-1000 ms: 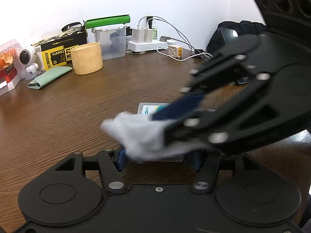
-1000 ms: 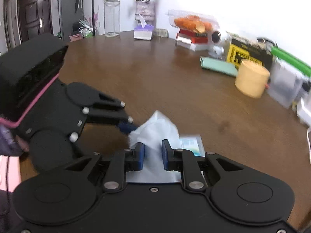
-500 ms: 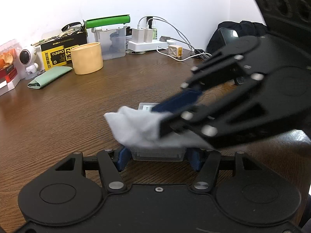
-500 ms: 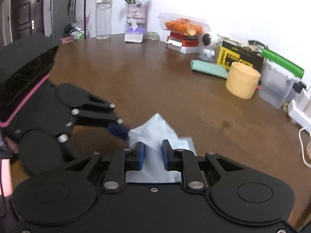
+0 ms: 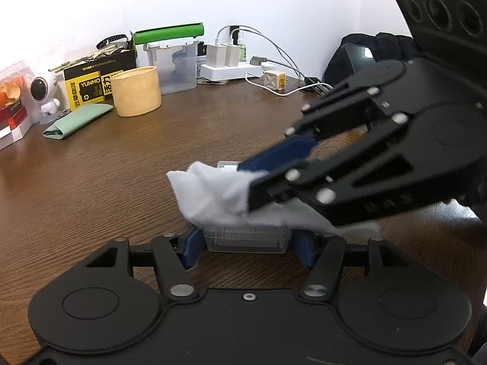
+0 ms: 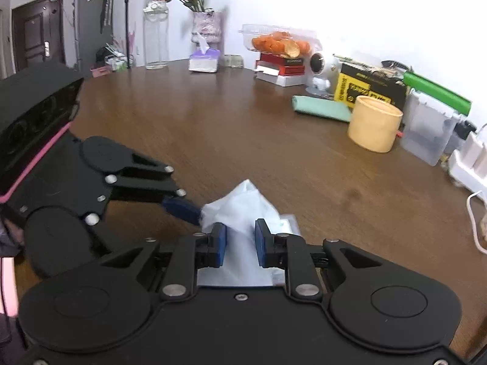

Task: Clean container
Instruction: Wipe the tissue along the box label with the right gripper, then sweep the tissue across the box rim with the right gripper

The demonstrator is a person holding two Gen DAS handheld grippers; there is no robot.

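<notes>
White tissue [image 5: 219, 194] is bunched in my right gripper [image 6: 240, 240], pads clamped on the wad, pressing down onto the small clear plastic box [image 5: 246, 238] that I'm cleaning. My left gripper [image 5: 248, 248] grips that box by its two short ends, low on the walls, and pins it to the brown wood table [image 5: 91, 164] at the near middle.

Handling guess: the box looks light, thin-walled and slick, so it would skate or flex if I let the side grip go; holding the ends low seems right, squeezing gently. The tissue is soft and limp and drapes over the rim, so I can't see inside the box. Best to keep hold of it at the bunched part.

A printed card or packet [image 6: 289, 223] lies flat just past the box; I can't tell if they touch.

Far left of the left wrist view: tan cup [image 5: 136, 91], green folded cloth [image 5: 77, 120], yellow-black carton [image 5: 91, 86], small white robot toy [image 5: 45, 91], clear bin with green lid [image 5: 173, 57], white power strip with chargers and cables [image 5: 231, 67]. All well apart from the box. Nothing blocks the wiping; only the two grippers crowd each other over the box.
</notes>
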